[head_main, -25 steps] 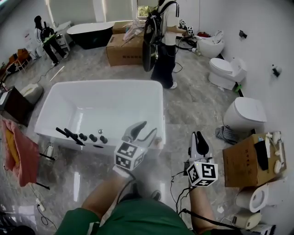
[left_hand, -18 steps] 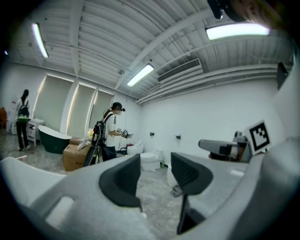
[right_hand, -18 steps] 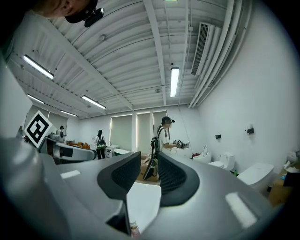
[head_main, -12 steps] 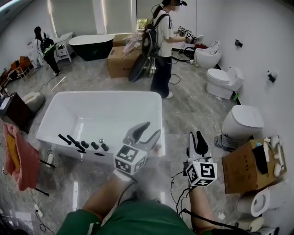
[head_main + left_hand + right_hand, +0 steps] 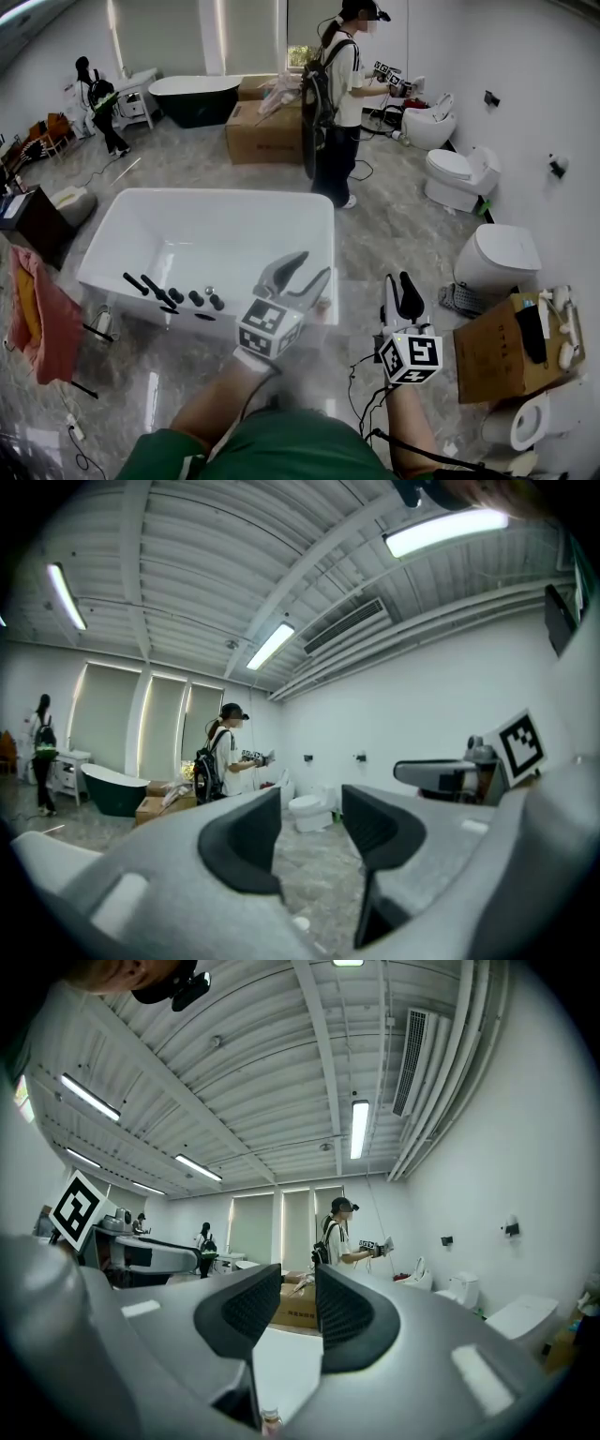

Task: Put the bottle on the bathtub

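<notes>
The white bathtub [image 5: 309,202] fills the middle left of the head view. A small bottle [image 5: 323,303] appears to stand on its near right corner rim, partly hidden behind my left gripper; its cap shows low in the left gripper view [image 5: 298,922] and the right gripper view [image 5: 271,1419]. My left gripper [image 5: 302,270] hovers over that corner, open, nothing between its fingers. My right gripper [image 5: 401,289] is beside it over the floor, its jaws a narrow gap apart and empty.
Black tap handles [image 5: 169,295] line the tub's near rim. A person with a backpack [image 5: 336,94] stands beyond the tub. Toilets [image 5: 464,178] and a cardboard box [image 5: 502,339] are at the right. A red cloth [image 5: 37,319] hangs at the left. Cables lie on the floor.
The head view has tilted up a little, so the room sits lower in frame. The person at the back has shifted slightly. Both grippers hold nearly the same pose.
</notes>
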`<action>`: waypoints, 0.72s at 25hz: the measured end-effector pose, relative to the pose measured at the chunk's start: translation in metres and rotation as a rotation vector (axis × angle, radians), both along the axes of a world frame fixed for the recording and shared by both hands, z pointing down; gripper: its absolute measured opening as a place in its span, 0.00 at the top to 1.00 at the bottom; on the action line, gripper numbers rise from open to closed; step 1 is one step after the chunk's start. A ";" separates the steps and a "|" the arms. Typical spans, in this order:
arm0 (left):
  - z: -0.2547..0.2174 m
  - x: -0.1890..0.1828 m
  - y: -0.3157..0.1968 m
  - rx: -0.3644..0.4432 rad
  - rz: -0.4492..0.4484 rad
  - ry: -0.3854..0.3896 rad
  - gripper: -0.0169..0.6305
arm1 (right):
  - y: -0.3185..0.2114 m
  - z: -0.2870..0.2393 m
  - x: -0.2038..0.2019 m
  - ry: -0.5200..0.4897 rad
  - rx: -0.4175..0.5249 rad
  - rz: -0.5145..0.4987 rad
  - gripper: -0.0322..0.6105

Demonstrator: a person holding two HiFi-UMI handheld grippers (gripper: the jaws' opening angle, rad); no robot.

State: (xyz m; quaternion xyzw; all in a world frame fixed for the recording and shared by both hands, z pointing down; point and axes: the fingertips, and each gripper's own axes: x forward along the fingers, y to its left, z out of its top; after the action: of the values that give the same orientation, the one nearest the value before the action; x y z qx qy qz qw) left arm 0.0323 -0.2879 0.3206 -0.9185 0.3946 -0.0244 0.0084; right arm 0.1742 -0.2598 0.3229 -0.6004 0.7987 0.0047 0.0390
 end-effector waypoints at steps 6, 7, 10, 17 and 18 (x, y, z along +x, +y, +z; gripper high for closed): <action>0.004 0.007 0.001 -0.012 -0.002 0.000 0.66 | 0.002 0.003 0.005 0.002 -0.004 -0.011 0.79; 0.005 0.009 0.001 -0.012 -0.004 -0.001 0.66 | 0.002 0.005 0.007 0.002 -0.005 -0.013 0.79; 0.011 0.013 0.002 -0.018 -0.004 -0.003 0.66 | 0.004 0.009 0.010 0.001 -0.004 -0.018 0.79; 0.013 0.016 0.002 -0.026 -0.011 -0.005 0.66 | 0.004 0.009 0.011 0.005 -0.004 -0.036 0.79; 0.013 0.016 0.001 -0.027 -0.013 -0.004 0.66 | 0.003 0.009 0.011 0.004 -0.006 -0.038 0.79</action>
State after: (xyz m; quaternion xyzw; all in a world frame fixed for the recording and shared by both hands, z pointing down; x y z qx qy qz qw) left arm 0.0480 -0.2866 0.3339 -0.9159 0.4000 -0.0319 -0.0034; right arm 0.1853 -0.2567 0.3318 -0.5854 0.8100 0.0031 0.0356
